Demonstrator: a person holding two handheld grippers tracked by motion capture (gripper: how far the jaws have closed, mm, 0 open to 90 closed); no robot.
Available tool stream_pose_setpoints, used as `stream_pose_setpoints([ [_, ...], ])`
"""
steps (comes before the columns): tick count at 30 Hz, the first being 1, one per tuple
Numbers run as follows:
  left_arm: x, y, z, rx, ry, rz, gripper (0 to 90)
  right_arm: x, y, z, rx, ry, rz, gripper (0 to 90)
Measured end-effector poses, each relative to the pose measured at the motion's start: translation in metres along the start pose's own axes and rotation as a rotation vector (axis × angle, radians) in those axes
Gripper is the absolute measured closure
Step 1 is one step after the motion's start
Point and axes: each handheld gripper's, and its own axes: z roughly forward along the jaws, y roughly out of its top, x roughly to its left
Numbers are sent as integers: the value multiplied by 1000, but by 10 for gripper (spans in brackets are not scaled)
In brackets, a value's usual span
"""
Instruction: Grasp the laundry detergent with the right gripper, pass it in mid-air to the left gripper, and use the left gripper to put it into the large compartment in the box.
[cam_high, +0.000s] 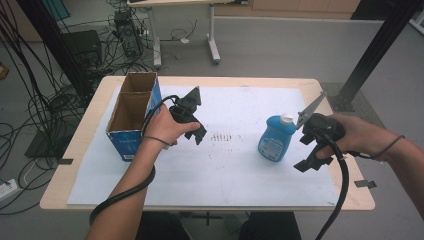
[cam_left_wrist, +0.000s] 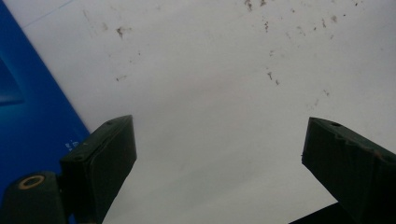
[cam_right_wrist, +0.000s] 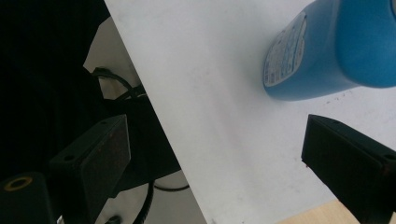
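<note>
Each black claw (cam_high: 200, 134) carries a grey three-cornered plate, brass-ringed screw holes and a thick black cable.

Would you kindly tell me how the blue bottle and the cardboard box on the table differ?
The bottle is rounded plastic with a white cap; the box is square-edged cardboard, open on top. The bottle stands near the right gripper, the box beside the left gripper. Both are blue outside and upright.
</note>
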Motion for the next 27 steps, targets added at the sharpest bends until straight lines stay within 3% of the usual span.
stream_pose_setpoints([
  [10, -3, -6, 9, 0, -2, -4, 102, -3, -14, 10, 12, -24, 25, 74],
  [11, -4, -7, 11, 1, -9, -6, 102, -5, -16, 12, 3, -19, 5, 74],
  [12, -4, -8, 12, 3, -14, -5, 102, -4, -18, 13, 11, -21, 31, 74],
  [27, -9, -11, 23, 4, -32, -3, 102, -18, -37, 30, 11, -62, 92, 67],
])
